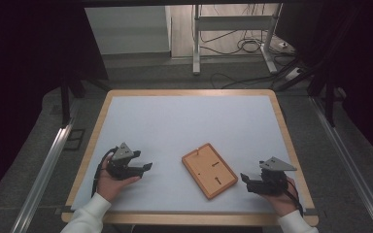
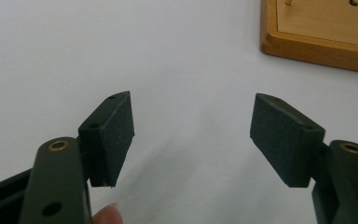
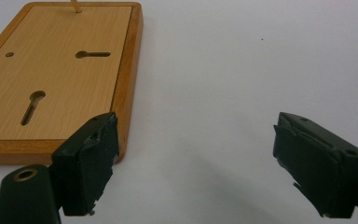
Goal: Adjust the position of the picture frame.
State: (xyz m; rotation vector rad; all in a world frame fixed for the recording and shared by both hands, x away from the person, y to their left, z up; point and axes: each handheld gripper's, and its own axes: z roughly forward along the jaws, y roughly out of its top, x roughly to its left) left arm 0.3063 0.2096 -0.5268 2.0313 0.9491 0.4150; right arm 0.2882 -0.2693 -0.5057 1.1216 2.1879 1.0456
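Lying at lower centre of the high view, the board (image 1: 209,170) sits tilted on the bench (image 1: 184,121), a thin peg standing near its upper corner and two keyhole slots cut in its recessed face. The left gripper (image 1: 143,169) rests at lower left, fingers (image 2: 114,135) spread on nothing. The right gripper (image 1: 245,180), at lower right just beside the board's edge, is likewise spread and empty. Wide bare white surface fills the upper half.

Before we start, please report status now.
Left gripper open, empty. Right gripper open, empty. Rectangular wooden board with keyhole slots flat between them, untouched. Nothing in the way.
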